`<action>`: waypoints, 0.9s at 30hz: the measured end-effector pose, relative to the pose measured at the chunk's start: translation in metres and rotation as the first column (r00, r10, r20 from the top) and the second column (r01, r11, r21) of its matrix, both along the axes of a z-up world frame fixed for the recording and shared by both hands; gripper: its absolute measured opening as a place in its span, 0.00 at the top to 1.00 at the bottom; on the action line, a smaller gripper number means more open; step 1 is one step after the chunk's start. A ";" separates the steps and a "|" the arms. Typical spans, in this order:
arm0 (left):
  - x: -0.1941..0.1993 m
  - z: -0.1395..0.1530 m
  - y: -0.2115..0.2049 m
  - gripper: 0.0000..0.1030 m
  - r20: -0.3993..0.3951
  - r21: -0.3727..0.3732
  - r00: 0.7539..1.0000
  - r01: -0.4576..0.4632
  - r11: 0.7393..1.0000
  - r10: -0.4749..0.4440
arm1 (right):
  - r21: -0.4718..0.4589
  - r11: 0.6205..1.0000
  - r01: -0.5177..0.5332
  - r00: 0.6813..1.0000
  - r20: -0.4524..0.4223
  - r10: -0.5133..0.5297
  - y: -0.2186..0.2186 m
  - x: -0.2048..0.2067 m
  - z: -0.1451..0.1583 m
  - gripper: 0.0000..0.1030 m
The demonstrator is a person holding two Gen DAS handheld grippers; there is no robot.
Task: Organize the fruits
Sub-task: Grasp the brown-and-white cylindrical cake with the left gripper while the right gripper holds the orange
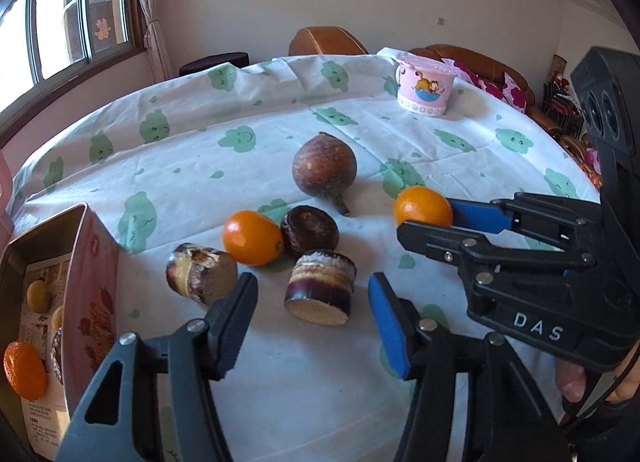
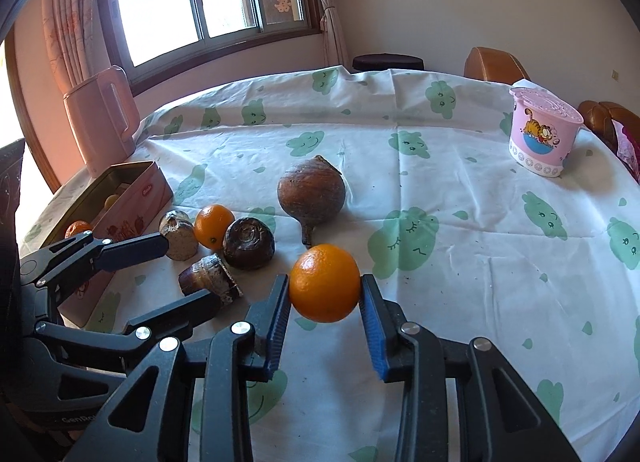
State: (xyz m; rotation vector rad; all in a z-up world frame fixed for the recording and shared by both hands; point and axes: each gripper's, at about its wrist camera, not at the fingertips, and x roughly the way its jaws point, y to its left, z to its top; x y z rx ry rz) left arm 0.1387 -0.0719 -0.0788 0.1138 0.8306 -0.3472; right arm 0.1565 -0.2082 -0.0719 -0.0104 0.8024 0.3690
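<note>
Your right tool (image 2: 325, 288) is clamped on an orange (image 2: 325, 283), low in the middle of its view. Squeeze gently so it does not slip. Carry it over the sugarcane pieces (image 2: 210, 276) to the pink tin (image 2: 136, 198) at the left of the worktop (image 2: 460, 262). Your left tool (image 1: 312, 302) has its fingers apart, holding nothing, near the front sugarcane piece (image 1: 320, 286). Keep it out of the way.
</note>
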 end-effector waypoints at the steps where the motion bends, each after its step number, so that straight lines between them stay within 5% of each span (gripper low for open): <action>1: 0.003 -0.003 0.000 0.49 -0.024 -0.007 1.000 0.006 1.000 -0.006 | -0.002 1.000 0.003 1.000 -0.001 -0.003 0.000 0.000 0.000 0.65; 2: 0.006 -0.005 0.000 0.60 -0.044 -0.017 0.999 0.008 1.000 -0.009 | -0.001 1.000 -0.001 1.000 -0.002 0.001 0.001 0.000 0.000 0.65; 4: 0.007 -0.006 0.002 0.64 -0.060 -0.036 0.998 0.014 0.999 -0.016 | -0.004 1.000 -0.005 1.000 0.000 0.005 0.002 0.000 0.000 0.65; 27: -0.021 0.024 0.023 0.64 0.175 -0.094 0.979 -0.093 0.991 0.108 | -0.003 0.999 -0.032 0.988 0.148 0.032 0.004 -0.023 0.018 0.65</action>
